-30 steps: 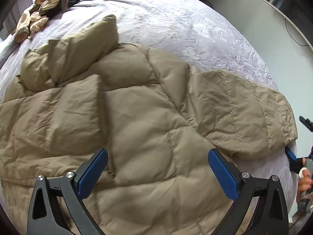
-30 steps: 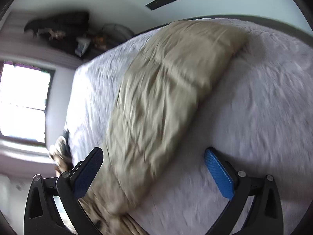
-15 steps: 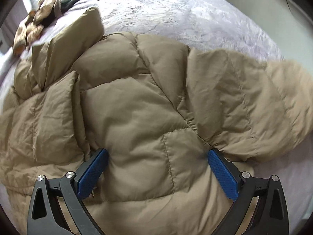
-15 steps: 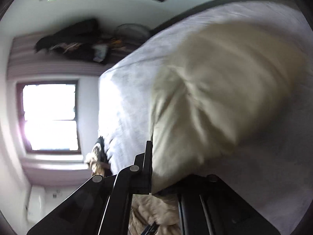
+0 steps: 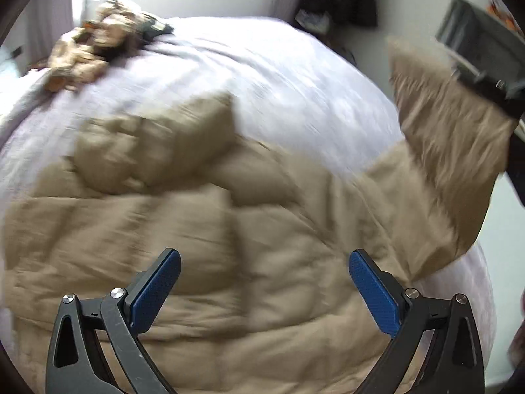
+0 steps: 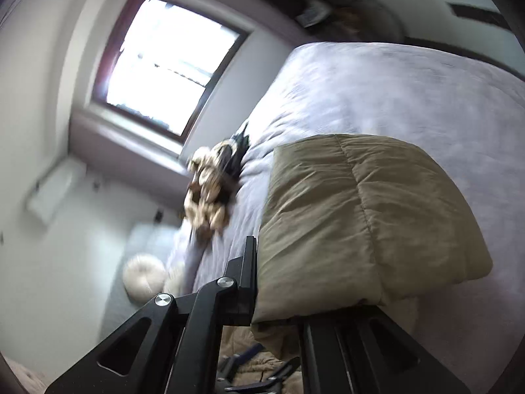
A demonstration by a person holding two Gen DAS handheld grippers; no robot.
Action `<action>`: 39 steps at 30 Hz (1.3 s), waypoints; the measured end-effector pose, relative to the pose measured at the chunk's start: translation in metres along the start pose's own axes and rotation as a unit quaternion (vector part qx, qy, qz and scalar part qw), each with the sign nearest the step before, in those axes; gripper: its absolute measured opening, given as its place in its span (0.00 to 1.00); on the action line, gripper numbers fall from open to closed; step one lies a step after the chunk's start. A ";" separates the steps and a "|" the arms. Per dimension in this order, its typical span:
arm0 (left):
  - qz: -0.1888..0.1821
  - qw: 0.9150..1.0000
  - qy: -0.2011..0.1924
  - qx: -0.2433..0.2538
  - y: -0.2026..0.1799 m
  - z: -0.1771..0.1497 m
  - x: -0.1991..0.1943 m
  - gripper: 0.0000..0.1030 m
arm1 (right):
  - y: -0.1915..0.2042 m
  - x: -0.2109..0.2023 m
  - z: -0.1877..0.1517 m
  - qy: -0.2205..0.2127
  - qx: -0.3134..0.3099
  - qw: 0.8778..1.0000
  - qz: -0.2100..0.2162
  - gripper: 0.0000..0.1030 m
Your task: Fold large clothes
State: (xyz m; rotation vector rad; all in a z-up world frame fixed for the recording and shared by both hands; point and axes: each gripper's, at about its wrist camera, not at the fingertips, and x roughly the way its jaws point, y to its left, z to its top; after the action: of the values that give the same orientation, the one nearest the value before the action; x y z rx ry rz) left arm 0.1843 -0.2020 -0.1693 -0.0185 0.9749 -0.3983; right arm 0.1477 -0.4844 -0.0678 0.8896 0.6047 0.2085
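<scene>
Tan quilted jacket sprawls on the lilac bed; right gripper, wide open a second ago, now clamps the sleeve and lifts it; left gripper hovers open, empty; sleeve fold begun.

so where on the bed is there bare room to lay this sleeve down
Bare bedspread lies beyond the tan jacket, between it and the heap of clothes at the far corner. The near half is crowded by the jacket, under the open left gripper. The right gripper holds the sleeve.
</scene>
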 end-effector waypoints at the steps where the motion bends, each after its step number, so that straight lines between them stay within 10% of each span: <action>1: 0.010 1.000 -0.009 -0.016 0.017 0.001 -0.006 1.00 | 0.013 0.009 -0.006 0.012 -0.022 1.000 -0.004 0.04; 8: 0.104 0.988 -0.001 -0.115 0.145 -0.014 -0.018 1.00 | 0.079 0.132 -0.111 0.158 -0.189 0.967 -0.059 0.04; 15: 0.114 0.985 0.052 -0.116 0.192 -0.042 -0.003 0.99 | 0.030 0.194 -0.185 0.253 -0.154 0.942 -0.158 0.11; 23: 0.084 0.987 0.056 -0.126 0.200 -0.055 -0.012 0.99 | 0.031 0.152 -0.177 0.216 -0.106 0.957 -0.164 0.54; 29: 0.062 0.986 0.059 -0.141 0.218 -0.045 -0.017 0.99 | -0.001 0.121 -0.147 0.141 0.037 0.976 -0.160 0.53; 31: 0.033 0.986 0.055 -0.156 0.224 -0.046 -0.022 0.99 | 0.003 0.123 -0.142 0.122 0.039 0.978 -0.167 0.15; 39: -0.113 0.960 0.061 -0.250 0.256 -0.057 -0.027 0.99 | 0.099 0.166 -0.165 0.146 -0.176 0.963 -0.139 0.09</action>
State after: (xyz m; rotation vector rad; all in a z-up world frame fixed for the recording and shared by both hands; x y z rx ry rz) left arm 0.2073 0.0537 -0.2291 -0.5736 1.1801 -0.3561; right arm 0.1956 -0.2446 -0.1366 0.4235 0.9267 0.1858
